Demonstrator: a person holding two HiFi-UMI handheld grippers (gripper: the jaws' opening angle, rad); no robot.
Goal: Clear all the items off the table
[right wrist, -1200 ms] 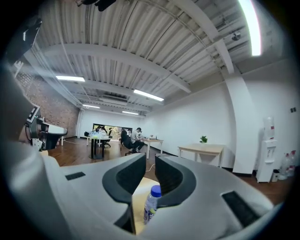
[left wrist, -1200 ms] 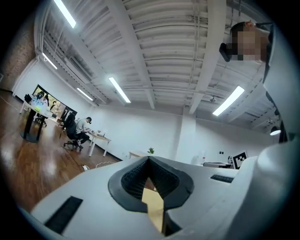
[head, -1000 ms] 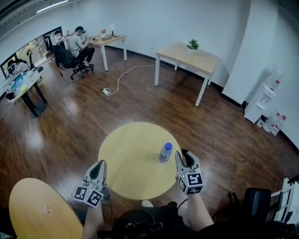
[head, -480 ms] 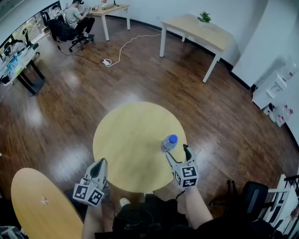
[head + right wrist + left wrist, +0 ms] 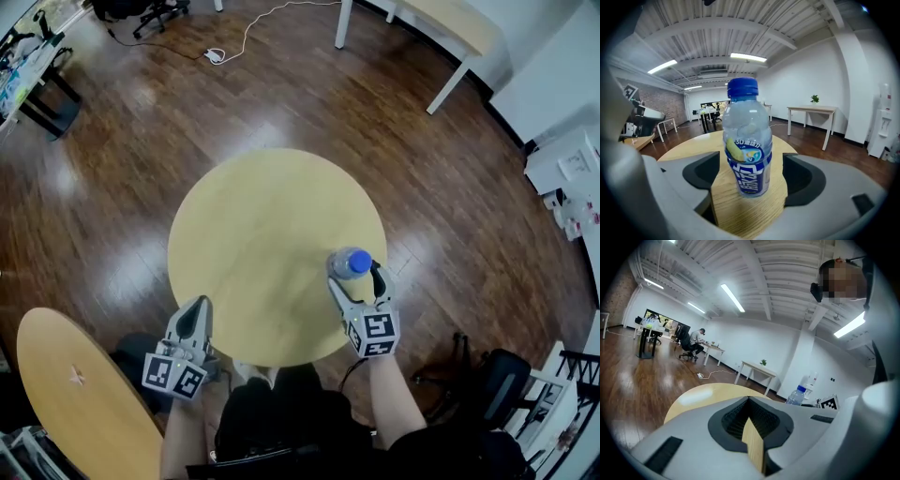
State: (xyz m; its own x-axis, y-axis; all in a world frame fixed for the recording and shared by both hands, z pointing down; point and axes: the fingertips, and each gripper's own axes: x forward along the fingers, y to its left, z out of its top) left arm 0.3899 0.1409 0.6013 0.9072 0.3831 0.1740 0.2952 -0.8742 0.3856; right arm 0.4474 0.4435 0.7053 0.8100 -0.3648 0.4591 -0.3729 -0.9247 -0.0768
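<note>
While right tongs (image 5: pixel 354 277) are opening astride bottle (image 5: pixel 351 263) | bottles counted: one

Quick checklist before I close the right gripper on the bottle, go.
1. Bottle upright on the table: ok.
2. Bottle between the right gripper jaws: ok. The jaws are opening and the pads are not touching it.
3. Cap on: ok.
4. Bottle centred in the gap: ok, space on both sides.
5. Left gripper out of the way: ok. It is shut, at the table's near edge.
6. Place to put the bottle: cannot tell.
</note>
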